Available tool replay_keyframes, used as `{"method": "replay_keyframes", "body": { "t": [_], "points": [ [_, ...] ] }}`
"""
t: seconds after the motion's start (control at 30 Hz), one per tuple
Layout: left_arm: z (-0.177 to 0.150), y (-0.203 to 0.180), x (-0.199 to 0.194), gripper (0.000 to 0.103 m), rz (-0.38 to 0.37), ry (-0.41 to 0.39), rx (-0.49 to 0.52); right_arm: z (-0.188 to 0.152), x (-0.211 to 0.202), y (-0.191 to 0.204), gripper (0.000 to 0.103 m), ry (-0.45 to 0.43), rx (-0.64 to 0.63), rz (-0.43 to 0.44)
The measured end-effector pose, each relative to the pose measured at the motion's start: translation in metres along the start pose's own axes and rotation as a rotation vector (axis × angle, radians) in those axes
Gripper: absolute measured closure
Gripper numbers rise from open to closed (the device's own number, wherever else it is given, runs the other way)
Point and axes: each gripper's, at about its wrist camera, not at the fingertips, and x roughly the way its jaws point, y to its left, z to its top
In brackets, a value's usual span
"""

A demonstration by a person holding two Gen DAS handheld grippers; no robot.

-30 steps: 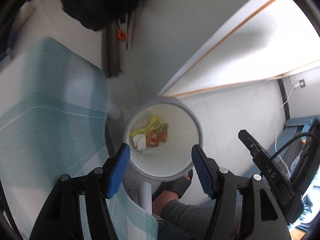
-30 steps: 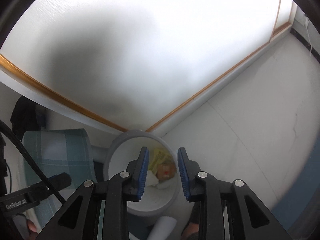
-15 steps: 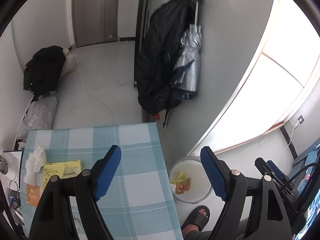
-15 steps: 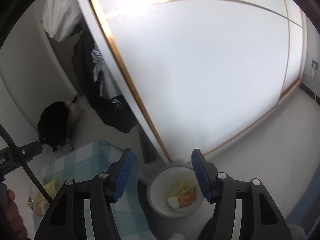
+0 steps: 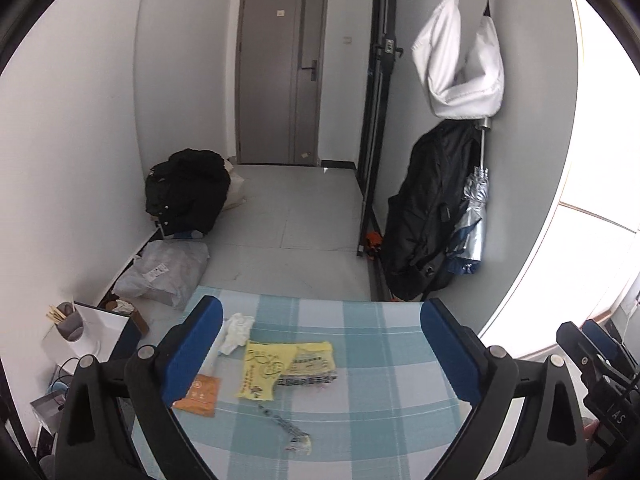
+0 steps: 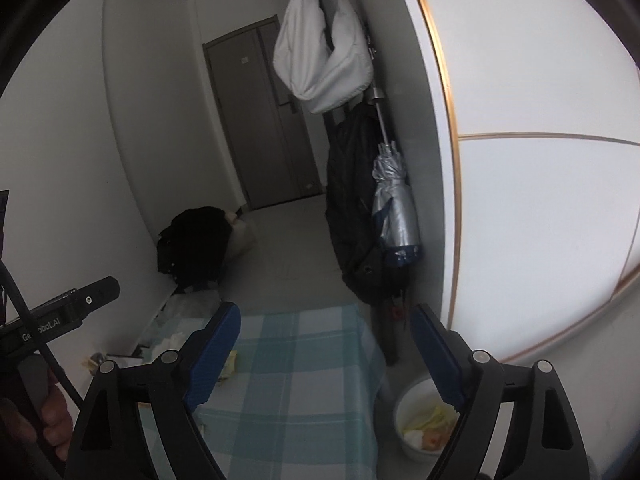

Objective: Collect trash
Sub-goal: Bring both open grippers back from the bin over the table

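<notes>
So both grippers are up over the table (image 5: 360, 364) w/ the blue-green checked cloth rn, pointing toward the grey door (image 5: 280, 72) at the far end of the room. Left gripper (image 5: 322, 354) has its jaws spread wide, they've just been opening, nothing between the blue pads. Right gripper (image 6: 326, 358) same deal, jaws just opened up, nothing pinched. Trash on the cloth in the left view: a crumpled white tissue (image 5: 236, 330) near the left pad, a yellow wrapper (image 5: 266, 368) w/ a printed packet (image 5: 310, 366) touching its right side, an orange sachet (image 5: 198, 394) by the left edge, and a thin crinkled clear strip (image 5: 286, 428) closer to the camera. White bin (image 6: 416, 420) sits on the floor just beside the table's right side in the right view, w/ yellow, white and orange bits inside. Black jacket (image 5: 428, 208) and a silver umbrella (image 5: 472, 220) hang on the wall behind.
</notes>
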Motion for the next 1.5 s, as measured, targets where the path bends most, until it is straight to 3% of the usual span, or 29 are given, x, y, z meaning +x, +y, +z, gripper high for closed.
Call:
{"method": "replay_keyframes", "body": {
  "t": [0.43, 0.67, 0.83, 0.93, 1.1, 1.5],
  "points": [
    [-0.023, 0.081, -0.015, 0.005, 0.122, -0.042, -0.089, -0.029, 0.012, 0.074, 0.005, 0.000, -0.106, 0.130],
    [-0.038, 0.113, 0.004, 0.005, 0.090, -0.004, -0.157, -0.046, 0.023, 0.105, 0.003, 0.050, -0.194, 0.181],
    [-0.052, 0.139, 0.017, 0.005, 0.155, -0.028, -0.148, -0.057, 0.034, 0.115, 0.003, 0.074, -0.232, 0.226],
    [-0.058, 0.157, 0.028, 0.005, 0.170, -0.016, -0.171, -0.064, 0.045, 0.119, 0.003, 0.121, -0.241, 0.229],
    [-0.065, 0.187, 0.042, 0.005, 0.152, 0.051, -0.309, -0.073, 0.064, 0.129, 0.003, 0.172, -0.286, 0.219],
    [-0.065, 0.205, 0.060, 0.005, 0.114, 0.145, -0.373, -0.074, 0.152, 0.145, 0.003, 0.353, -0.228, 0.219]
  ]
}}
